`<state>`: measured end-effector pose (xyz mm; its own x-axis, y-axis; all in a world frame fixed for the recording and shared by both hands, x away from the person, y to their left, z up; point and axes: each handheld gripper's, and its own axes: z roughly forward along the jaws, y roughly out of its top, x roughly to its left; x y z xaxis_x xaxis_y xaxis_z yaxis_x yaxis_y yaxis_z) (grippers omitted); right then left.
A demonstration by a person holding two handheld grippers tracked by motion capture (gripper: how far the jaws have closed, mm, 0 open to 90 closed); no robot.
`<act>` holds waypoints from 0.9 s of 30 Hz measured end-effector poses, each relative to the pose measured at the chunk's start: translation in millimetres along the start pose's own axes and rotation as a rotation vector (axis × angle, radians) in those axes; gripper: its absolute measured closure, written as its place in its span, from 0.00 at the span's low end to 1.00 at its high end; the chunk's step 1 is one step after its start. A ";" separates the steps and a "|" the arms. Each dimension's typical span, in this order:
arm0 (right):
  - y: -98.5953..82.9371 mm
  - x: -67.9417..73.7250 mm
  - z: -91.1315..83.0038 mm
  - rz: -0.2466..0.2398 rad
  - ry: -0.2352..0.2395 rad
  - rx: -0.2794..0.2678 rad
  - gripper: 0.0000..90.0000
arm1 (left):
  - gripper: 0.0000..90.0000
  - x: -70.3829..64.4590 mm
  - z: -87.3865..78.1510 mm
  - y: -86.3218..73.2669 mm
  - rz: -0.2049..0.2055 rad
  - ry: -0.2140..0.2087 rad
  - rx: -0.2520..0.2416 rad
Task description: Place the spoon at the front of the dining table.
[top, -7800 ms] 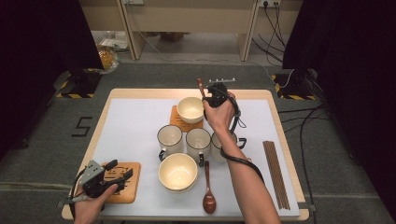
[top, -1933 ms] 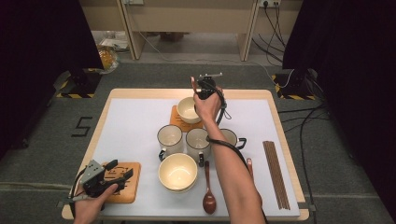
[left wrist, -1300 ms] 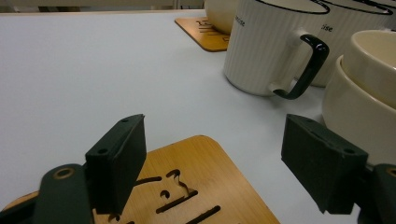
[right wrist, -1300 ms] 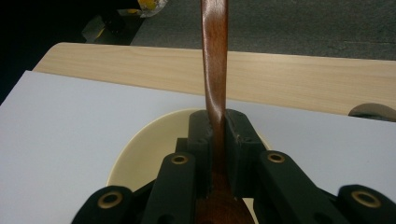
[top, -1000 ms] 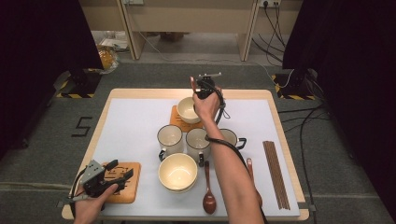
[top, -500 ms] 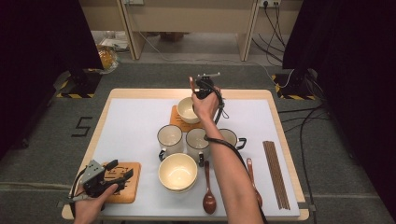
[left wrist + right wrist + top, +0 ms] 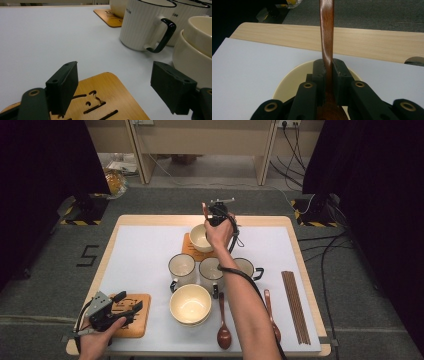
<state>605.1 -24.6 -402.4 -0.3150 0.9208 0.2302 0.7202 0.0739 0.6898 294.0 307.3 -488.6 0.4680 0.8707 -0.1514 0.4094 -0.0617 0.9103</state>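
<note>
Bench (image 7: 150, 250) carries mugs, bowls, spoons. My right gripper (image 7: 328, 75) hangs over far cream bowl (image 7: 201, 238) on coaster, jaws clamped on wooden spoon (image 7: 326, 32). My left gripper (image 7: 115, 92) rests on near bamboo coaster (image 7: 105, 100), jaws wide apart.

spoon (image 7: 327, 37) handle tip cut off, its bowl hidden behind jaws

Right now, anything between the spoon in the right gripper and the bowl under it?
Nothing visible. The right gripper is shut on the wooden spoon, held directly above the cream bowl on the far wooden coaster. The right gripper view shows that bowl's rim just below the jaws, with nothing between.
</note>
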 end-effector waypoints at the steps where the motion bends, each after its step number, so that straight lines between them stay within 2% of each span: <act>1: 0.0 0.2 0.0 0.001 -0.001 0.001 0.90 | 0.24 0.0 0.0 0.0 -0.001 0.000 0.000; 27: -0.7 0.5 4.5 0.001 -0.003 0.004 0.90 | 0.24 0.6 -0.3 0.1 -0.002 -0.001 -0.001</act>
<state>607.2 -22.5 -405.8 -0.3126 0.9220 0.2286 0.7230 0.0749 0.6868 294.0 308.0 -488.5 0.4681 0.8702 -0.1537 0.4094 -0.0594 0.9104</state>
